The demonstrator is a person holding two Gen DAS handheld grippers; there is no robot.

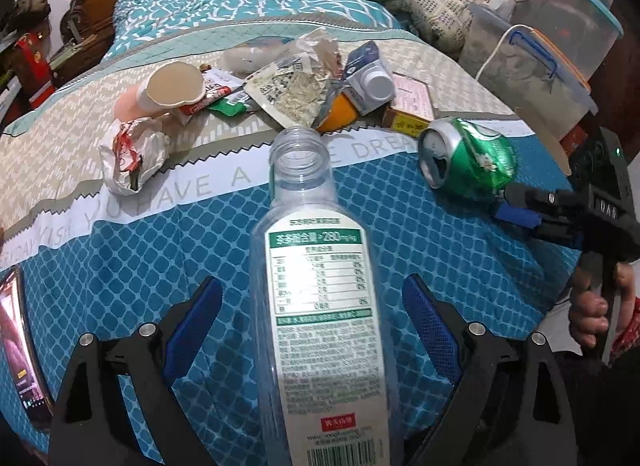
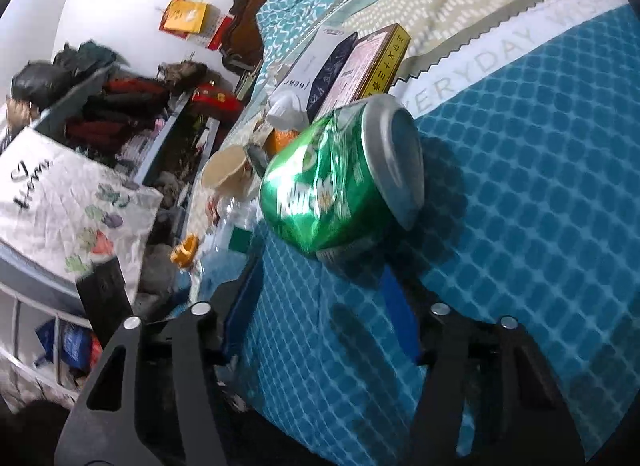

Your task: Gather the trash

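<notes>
A clear, capless plastic bottle (image 1: 316, 306) with a white label lies on the blue bedspread (image 1: 120, 266), its neck pointing away from me. My left gripper (image 1: 312, 282) straddles it, open, with a gap showing on each side between the blue pads and the bottle. A dented green can (image 2: 336, 185) lies on its side at the right. My right gripper (image 2: 320, 286) stands open just behind the can's base, the fingertips (image 2: 248, 290) at its near end, and no pad visibly presses on it. In the left wrist view the right gripper (image 1: 508, 205) reaches the can (image 1: 468, 157) from the right.
Farther back on the bed is a heap of trash: a paper cup (image 1: 172, 85), a crumpled wrapper (image 1: 128, 157), food packets (image 1: 288, 93), a small carton (image 1: 368, 81) and a flat box (image 1: 408, 101). A phone (image 1: 20, 342) lies at the left edge. Plastic bins (image 1: 532, 77) stand at the right.
</notes>
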